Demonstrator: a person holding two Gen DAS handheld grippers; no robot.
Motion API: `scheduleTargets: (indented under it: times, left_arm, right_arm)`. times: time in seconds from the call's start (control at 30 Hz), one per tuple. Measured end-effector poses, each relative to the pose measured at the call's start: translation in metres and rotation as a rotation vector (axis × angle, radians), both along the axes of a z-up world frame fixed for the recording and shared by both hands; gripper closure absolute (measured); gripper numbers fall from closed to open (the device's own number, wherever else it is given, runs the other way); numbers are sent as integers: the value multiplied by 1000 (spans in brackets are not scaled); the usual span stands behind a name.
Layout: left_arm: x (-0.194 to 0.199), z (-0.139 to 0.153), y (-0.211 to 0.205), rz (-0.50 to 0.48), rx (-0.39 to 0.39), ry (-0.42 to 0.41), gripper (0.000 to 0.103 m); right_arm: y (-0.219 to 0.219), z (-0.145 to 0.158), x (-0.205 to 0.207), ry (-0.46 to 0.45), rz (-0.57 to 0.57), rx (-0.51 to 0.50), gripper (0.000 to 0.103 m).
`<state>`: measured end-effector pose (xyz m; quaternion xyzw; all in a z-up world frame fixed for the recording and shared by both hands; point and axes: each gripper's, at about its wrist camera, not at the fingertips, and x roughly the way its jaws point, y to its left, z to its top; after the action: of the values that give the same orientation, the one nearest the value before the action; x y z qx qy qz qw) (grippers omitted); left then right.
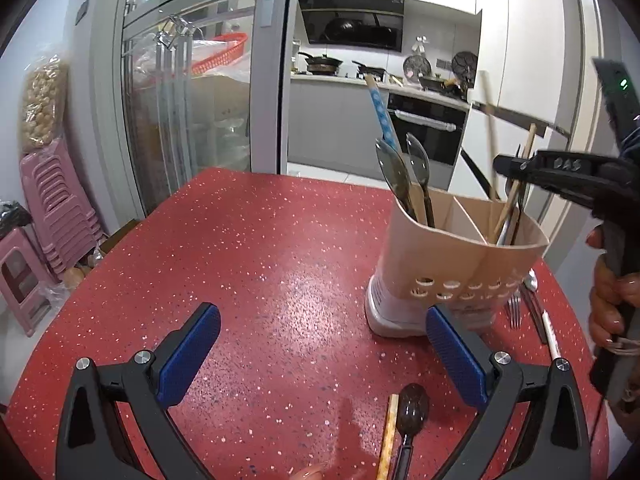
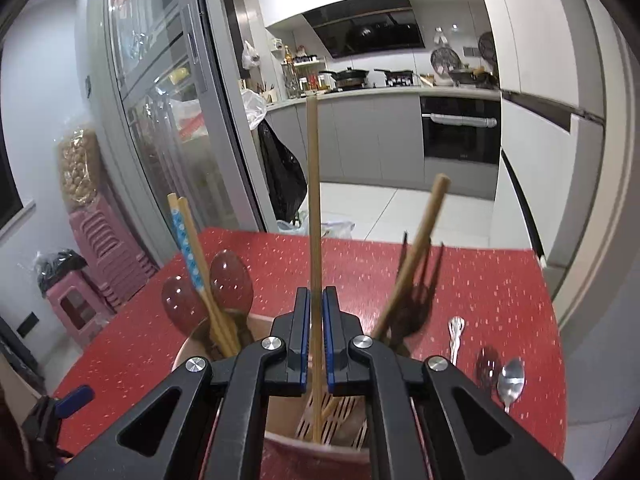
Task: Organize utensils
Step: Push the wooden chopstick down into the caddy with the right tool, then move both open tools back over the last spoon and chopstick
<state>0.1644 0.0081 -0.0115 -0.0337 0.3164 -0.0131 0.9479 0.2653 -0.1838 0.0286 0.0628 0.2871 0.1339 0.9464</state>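
home kitchen, stove with pans (image 1: 320,65), range hood (image 2: 366,34), built-in oven (image 2: 460,130)

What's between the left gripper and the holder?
Only bare red table, seen in the left wrist view. The open left gripper hovers short of the holder; a brown spoon lies between its fingers.

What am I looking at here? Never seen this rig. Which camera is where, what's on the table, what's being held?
No robot arm: a person holds a two-finger clamp in each hand, each with a fisheye camera looking along its fingers.

The left wrist view shows the left gripper open over the red table, holding nothing. A dark spoon and a chopstick lie just in front of it.

The right wrist view shows the right gripper shut on a long chopstick, standing upright over the beige utensil holder. The holder already contains spoons and chopsticks. More cutlery lies on the table beside it, including a metal spoon.
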Motion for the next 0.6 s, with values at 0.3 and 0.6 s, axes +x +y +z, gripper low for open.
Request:
scheduleTargets:
  times: [0.3, 0.6]
  left_arm:
    - [-5, -1, -2, -10, 7, 63, 0]
    - [-17, -1, -2, -23, 24, 85, 0]
  right_arm:
    - [-12, 15, -37, 9, -8, 44, 58]
    - [-7, 12, -79, 80, 23, 63, 57]
